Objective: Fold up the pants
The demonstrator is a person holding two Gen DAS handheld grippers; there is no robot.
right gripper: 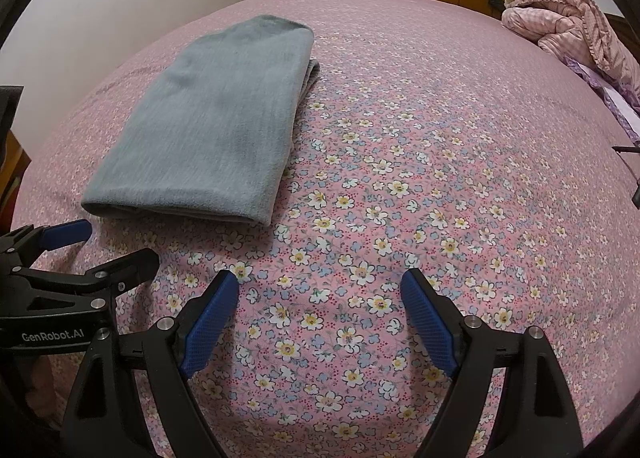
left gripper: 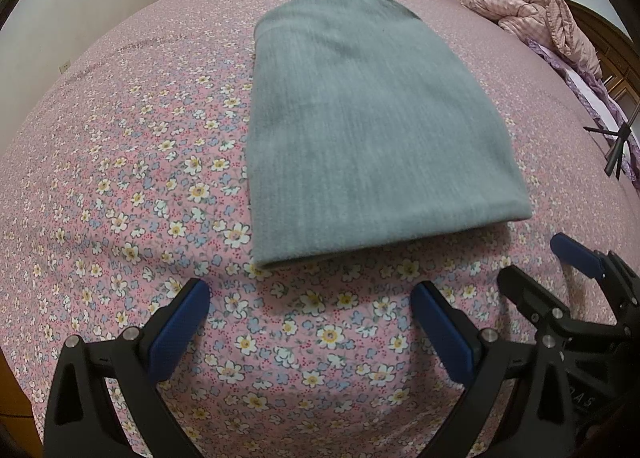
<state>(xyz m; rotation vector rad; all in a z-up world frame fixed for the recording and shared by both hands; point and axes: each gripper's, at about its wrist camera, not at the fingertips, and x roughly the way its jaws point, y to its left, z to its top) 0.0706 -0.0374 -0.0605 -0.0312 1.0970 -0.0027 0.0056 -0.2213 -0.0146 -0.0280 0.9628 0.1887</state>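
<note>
The grey pants [left gripper: 360, 130] lie folded flat on the flowery bed sheet [left gripper: 120, 178]; the left gripper [left gripper: 310, 294] sits at their 6 o'clock, spread wide, holding nothing; the right gripper [right gripper: 320, 282] at 4 o'clock, spread too.

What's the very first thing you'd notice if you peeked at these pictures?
The folded grey pants lying in a neat bundle on the pink flowery bedsheet. Next, the blue-tipped tongs: the left tongs and right tongs hang open just in front of the pants, holding nothing. A crumpled pink quilt sits at the far right.
</note>
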